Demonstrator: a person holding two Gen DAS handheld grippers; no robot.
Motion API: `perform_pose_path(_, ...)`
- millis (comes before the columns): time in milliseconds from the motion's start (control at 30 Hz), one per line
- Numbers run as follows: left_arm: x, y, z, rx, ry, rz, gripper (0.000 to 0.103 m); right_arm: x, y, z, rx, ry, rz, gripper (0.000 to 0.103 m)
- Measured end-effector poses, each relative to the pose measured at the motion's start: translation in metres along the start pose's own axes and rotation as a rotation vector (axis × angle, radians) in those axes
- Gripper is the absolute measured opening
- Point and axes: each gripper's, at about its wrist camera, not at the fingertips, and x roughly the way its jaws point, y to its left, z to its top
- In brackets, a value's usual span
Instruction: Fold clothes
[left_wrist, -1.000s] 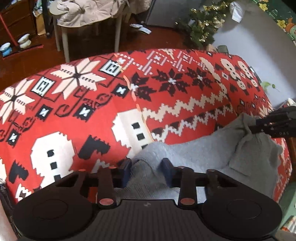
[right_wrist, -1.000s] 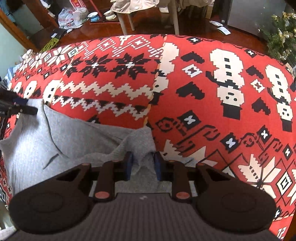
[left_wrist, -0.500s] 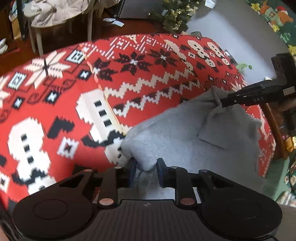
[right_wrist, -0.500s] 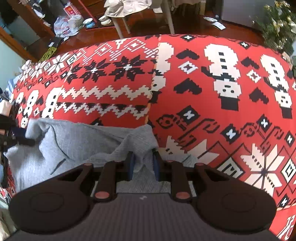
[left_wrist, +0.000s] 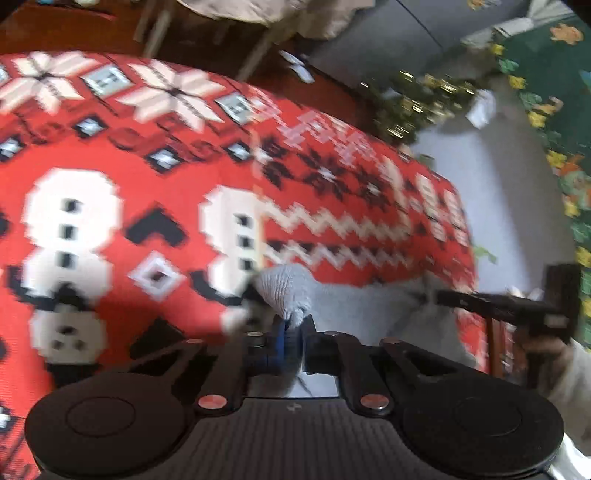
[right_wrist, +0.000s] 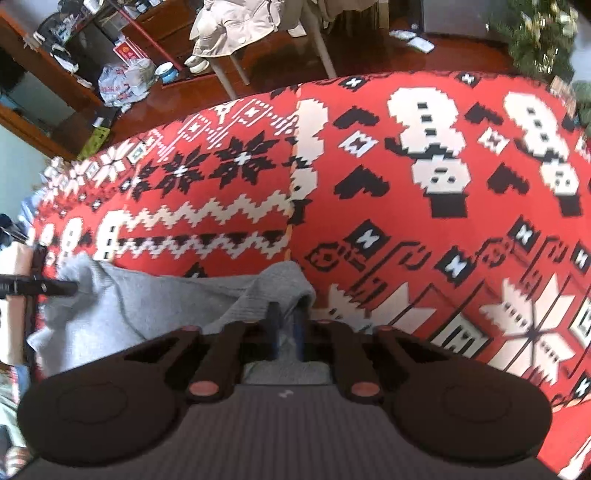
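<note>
Risk: both pinches are thin. Our left gripper (left_wrist: 291, 326) and right gripper (right_wrist: 286, 319) are closing on corners of the grey knit (right_wrist: 155, 295) lying on the red blanket (right_wrist: 406, 184). We judge a hard pull slips a corner out.

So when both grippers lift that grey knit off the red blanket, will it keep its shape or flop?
Probably flop: the grey knit already sags and creases between the two pinched corners. Likely light, since thin pinches raise its edges. It may drag on the blanket.
</note>
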Motion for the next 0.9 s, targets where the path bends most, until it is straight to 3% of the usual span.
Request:
perform_pose_path(333, -0.01, -0.03, 0.025, 0.226, -0.158, 0.056, 0.006, -0.02, 0.012, 0.036, -0.083, -0.161, -0.045, 0.006)
perform_pose_path(500, 0.011, -0.02, 0.036, 0.253, -0.133, 0.15, 0.008, -0.02, 0.007, 0.054, -0.087, -0.223, -0.069, 0.006)
perform_pose_path(633, 0.023, -0.007, 0.041, 0.197, -0.069, 0.197, 0.024, 0.003, 0.004, 0.058, -0.11, -0.163, -0.071, 0.011)
perform_pose_path(767, 0.009, 0.001, 0.043, 0.138, -0.099, 0.163, 0.043, 0.012, -0.004, 0.05, -0.084, -0.136, -0.079, 0.032)
perform_pose_path(900, 0.0, 0.001, 0.05, 0.17, -0.114, 0.171, 0.044, 0.0, -0.012, 0.05, -0.043, -0.167, -0.064, 0.038)
